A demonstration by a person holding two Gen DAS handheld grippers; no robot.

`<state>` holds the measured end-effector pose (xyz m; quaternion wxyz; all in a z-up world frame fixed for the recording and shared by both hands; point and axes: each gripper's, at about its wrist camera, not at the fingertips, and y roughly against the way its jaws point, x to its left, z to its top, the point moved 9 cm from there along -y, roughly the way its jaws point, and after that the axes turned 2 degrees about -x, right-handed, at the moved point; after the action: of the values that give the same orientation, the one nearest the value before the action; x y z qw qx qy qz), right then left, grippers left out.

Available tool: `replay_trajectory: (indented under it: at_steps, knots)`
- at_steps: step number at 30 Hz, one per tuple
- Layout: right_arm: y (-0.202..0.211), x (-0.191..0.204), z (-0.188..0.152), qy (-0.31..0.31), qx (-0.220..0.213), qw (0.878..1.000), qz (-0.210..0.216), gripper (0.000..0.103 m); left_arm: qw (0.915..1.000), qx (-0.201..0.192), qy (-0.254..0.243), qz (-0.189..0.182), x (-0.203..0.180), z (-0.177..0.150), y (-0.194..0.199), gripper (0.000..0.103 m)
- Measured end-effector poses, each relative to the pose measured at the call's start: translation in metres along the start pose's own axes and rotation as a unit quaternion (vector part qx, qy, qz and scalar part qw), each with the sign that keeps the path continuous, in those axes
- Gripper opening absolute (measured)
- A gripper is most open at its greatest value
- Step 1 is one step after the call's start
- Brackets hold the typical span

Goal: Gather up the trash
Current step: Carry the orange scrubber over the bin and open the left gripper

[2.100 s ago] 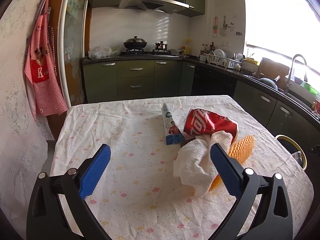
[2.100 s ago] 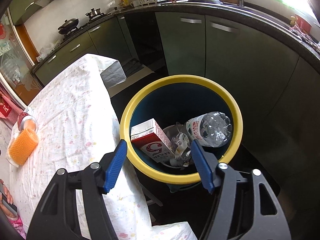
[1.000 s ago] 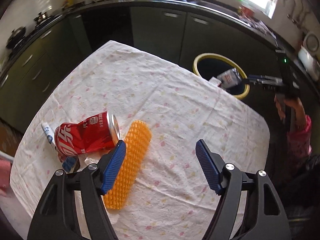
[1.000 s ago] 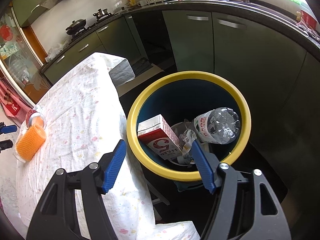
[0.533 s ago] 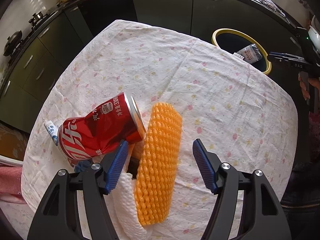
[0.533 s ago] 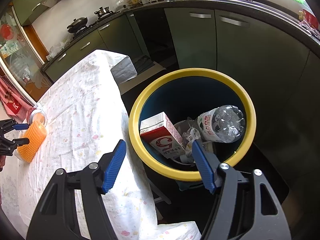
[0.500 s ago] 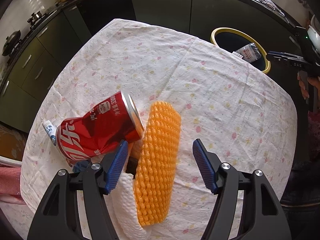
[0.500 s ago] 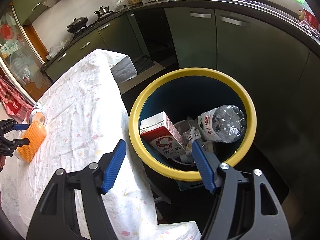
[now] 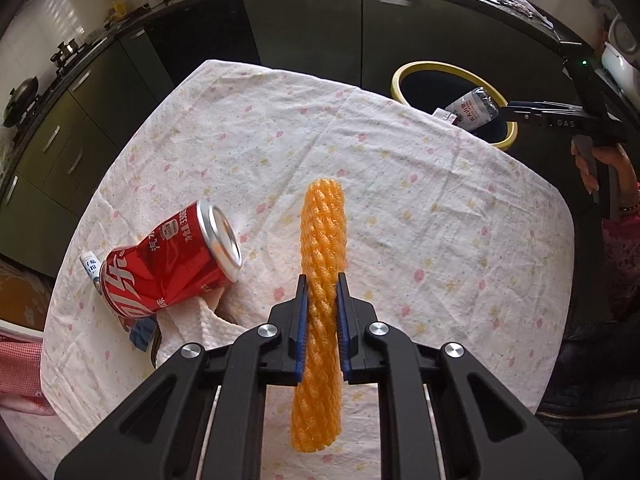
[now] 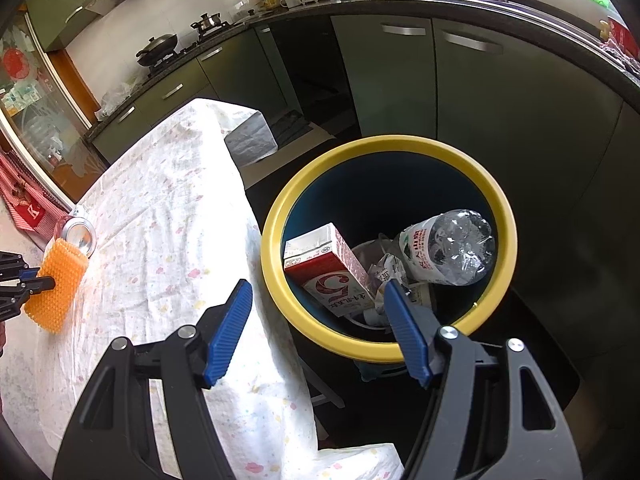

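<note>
Left gripper (image 9: pixel 322 300) jaws closing on orange foam net (image 9: pixel 322 264). Right gripper (image 10: pixel 320 316) jaws wide, empty, above bin (image 10: pixel 384 350) holding carton (image 10: pixel 328 270), bottle (image 10: pixel 448 246). Left beside left jaws: can (image 9: pixel 168 260), tissue (image 9: pixel 192 330).

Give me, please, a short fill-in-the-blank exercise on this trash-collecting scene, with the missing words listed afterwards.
1. The left gripper is closing its jaws on the ____ foam net.
2. The red can lies on its ____ on the tablecloth.
3. The bin, with its ____ rim, already holds a carton and a bottle.
4. The right gripper hangs over the bin with its jaws ____.

Missing words: orange; side; yellow; open
</note>
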<state>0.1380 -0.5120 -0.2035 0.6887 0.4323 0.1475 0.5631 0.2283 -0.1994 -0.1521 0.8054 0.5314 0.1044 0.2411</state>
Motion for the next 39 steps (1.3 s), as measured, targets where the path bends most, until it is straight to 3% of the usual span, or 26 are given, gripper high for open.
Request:
replay_trajectory:
  at_steps: [6, 13, 20, 26, 29, 31, 33, 39]
  knots:
    - [0.01, -0.006, 0.004, -0.005, -0.014, 1.0, 0.0, 0.065, 0.9993, -0.027, -0.025, -0.006, -0.044, 0.031, 0.027, 0.013]
    - [0.036, -0.037, 0.008, -0.025, -0.044, 0.998, -0.021, 0.065, 0.9959, -0.05, -0.06, -0.044, -0.122, 0.109, 0.021, 0.013]
    - [0.053, -0.076, 0.007, -0.054, -0.065, 0.996, -0.029, 0.065, 0.9916, -0.06, -0.089, -0.072, -0.189, 0.214, -0.035, 0.014]
    - [0.052, -0.104, 0.001, -0.081, -0.063, 0.994, -0.027, 0.065, 0.9952, -0.033, -0.06, -0.07, -0.218, 0.279, -0.106, 0.018]
    - [0.046, -0.114, -0.001, -0.093, -0.057, 0.994, -0.023, 0.066, 0.9972, -0.025, -0.044, -0.054, -0.225, 0.294, -0.134, 0.035]
    - [0.042, -0.117, -0.002, -0.097, -0.053, 0.994, -0.021, 0.066, 0.9979, -0.027, -0.04, -0.044, -0.228, 0.299, -0.146, 0.062]
    - [0.04, -0.119, -0.003, -0.097, -0.051, 0.994, -0.02, 0.066, 0.9981, -0.034, -0.035, -0.039, -0.229, 0.3, -0.147, 0.073]
    - [0.038, -0.115, -0.003, -0.089, -0.049, 0.995, -0.024, 0.066, 0.9964, -0.074, -0.005, -0.04, -0.201, 0.27, -0.108, 0.075]
